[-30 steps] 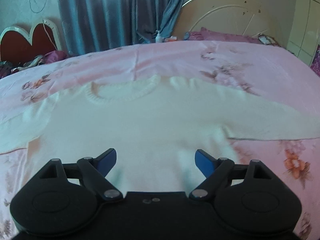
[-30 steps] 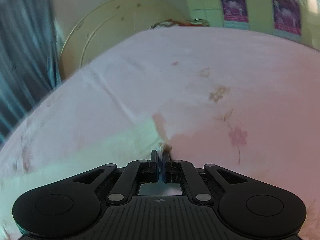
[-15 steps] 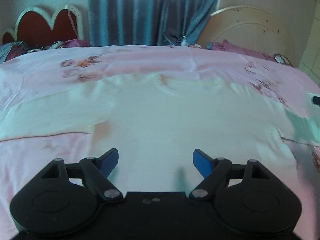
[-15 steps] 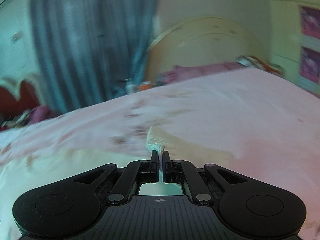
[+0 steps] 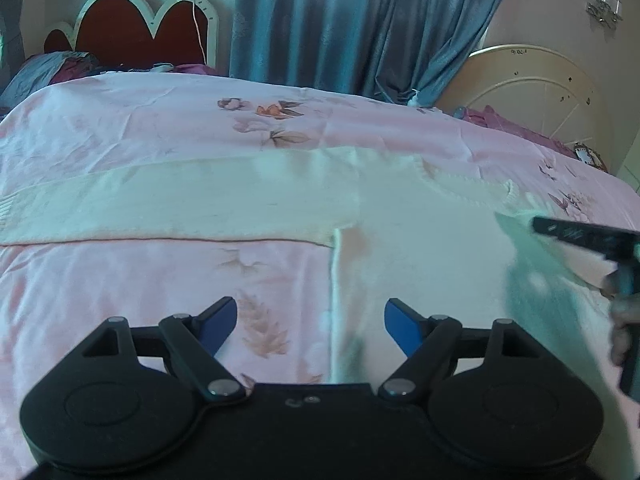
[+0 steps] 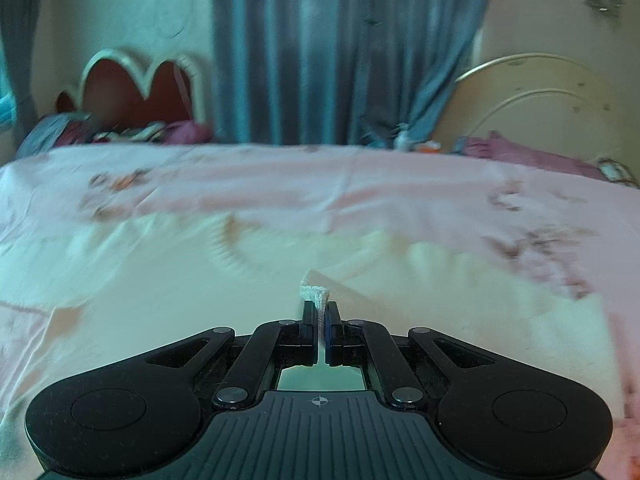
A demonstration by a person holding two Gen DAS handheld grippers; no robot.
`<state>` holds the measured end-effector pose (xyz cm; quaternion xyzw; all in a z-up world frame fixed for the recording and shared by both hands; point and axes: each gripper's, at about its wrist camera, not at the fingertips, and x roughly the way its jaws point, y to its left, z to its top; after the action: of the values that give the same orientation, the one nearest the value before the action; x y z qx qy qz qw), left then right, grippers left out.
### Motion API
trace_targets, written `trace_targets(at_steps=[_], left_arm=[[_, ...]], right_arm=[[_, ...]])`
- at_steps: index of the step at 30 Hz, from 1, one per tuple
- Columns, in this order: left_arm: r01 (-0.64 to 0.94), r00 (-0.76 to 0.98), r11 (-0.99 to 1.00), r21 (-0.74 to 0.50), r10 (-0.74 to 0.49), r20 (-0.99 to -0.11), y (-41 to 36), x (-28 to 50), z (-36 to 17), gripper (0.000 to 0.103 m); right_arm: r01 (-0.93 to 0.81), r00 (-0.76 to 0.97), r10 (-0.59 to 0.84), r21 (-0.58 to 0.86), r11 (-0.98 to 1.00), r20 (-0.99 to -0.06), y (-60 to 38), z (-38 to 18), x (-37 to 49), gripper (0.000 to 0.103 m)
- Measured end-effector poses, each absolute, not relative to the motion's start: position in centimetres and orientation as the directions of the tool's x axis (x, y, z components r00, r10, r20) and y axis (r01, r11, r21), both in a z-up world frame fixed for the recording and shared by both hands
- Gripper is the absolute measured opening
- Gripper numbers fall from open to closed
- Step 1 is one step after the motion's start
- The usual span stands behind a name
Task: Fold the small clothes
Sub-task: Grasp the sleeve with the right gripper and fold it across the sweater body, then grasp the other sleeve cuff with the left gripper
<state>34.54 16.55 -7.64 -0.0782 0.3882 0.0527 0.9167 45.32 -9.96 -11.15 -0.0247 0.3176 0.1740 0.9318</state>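
Observation:
A small white knit sweater [image 5: 420, 240] lies flat on the pink floral bedspread [image 5: 120, 280], its left sleeve [image 5: 160, 208] stretched out to the left. My left gripper [image 5: 311, 320] is open and empty, low over the sweater's left side edge. My right gripper [image 6: 321, 320] is shut on the white cuff [image 6: 314, 294] of the right sleeve and holds it lifted over the sweater body [image 6: 180, 304]. The right gripper also shows at the right edge of the left wrist view [image 5: 588, 236], with the lifted sleeve blurred below it.
A red scalloped headboard [image 5: 140, 32] and blue curtains [image 5: 340, 20] stand behind the bed. A cream round headboard [image 5: 532, 92] and purple bedding [image 5: 516, 128] are at the back right. Pillows lie at the far left [image 5: 44, 72].
My right gripper has carried the sleeve cuff from the right side in over the sweater body. My left gripper has moved left, from over the sweater's hem to its left side edge.

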Motion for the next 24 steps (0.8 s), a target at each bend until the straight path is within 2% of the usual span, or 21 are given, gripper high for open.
trace_targets(at_steps=[2,4,6,7,9,10,11,12,13,15,21,24], left_arm=[[-0.148,0.690,0.983,-0.103,0.028,-0.723,16.8,34.5,-7.6,0.082],[-0.129,0.693,0.985,-0.116,0.006,-0.721,16.7,34.9,-7.5,0.086],[-0.103,0.701,0.985,-0.135,-0.025,-0.713,16.2,35.3,-7.4,0.088],[-0.084,0.704,0.985,-0.152,-0.050,-0.709,15.7,35.9,-7.4,0.088],[-0.039,0.708,0.981,-0.191,-0.108,-0.698,14.5,37.1,-7.4,0.086],[-0.008,0.709,0.975,-0.224,-0.152,-0.689,13.7,38.0,-7.5,0.080],[0.025,0.700,0.963,-0.267,-0.208,-0.683,12.7,39.0,-7.7,0.073],[0.055,0.685,0.948,-0.313,-0.264,-0.679,11.6,40.3,-8.0,0.069],[0.078,0.674,0.936,-0.343,-0.303,-0.673,10.9,41.2,-8.3,0.063],[0.116,0.655,0.920,-0.374,-0.355,-0.668,8.4,43.5,-9.2,0.060],[0.096,0.563,0.862,-0.497,-0.459,-0.687,4.0,49.4,-12.7,0.032],[0.086,0.552,0.853,-0.515,-0.471,-0.688,2.9,50.8,-13.4,0.003]], right_arm=[[-0.378,0.690,0.329,0.067,0.923,-0.644,-8.2,-12.5,45.7,0.003],[-0.371,0.693,0.285,0.011,0.929,-0.663,-7.6,-12.8,45.5,0.012],[-0.360,0.725,0.303,0.035,0.932,-0.619,-8.9,-12.1,44.2,0.061],[-0.344,0.733,0.304,0.053,0.937,-0.608,-9.8,-11.9,43.7,0.062],[-0.310,0.733,0.295,0.084,0.947,-0.613,-12.0,-11.7,43.0,0.062],[-0.292,0.732,0.294,0.107,0.950,-0.614,-13.4,-11.7,42.7,0.058],[-0.265,0.723,0.286,0.130,0.955,-0.629,-14.9,-11.9,42.5,0.039],[-0.232,0.711,0.270,0.147,0.962,-0.649,-16.3,-12.1,42.4,0.025],[-0.202,0.706,0.256,0.159,0.966,-0.661,-17.7,-11.9,42.0,0.023],[-0.147,0.701,0.228,0.176,0.973,-0.676,-20.2,-12.3,41.8,0.023],[-0.051,0.697,0.181,0.205,0.978,-0.694,-24.3,-12.9,41.9,0.023],[-0.006,0.690,0.191,0.258,0.966,-0.698,-25.5,-13.5,42.4,0.023]])
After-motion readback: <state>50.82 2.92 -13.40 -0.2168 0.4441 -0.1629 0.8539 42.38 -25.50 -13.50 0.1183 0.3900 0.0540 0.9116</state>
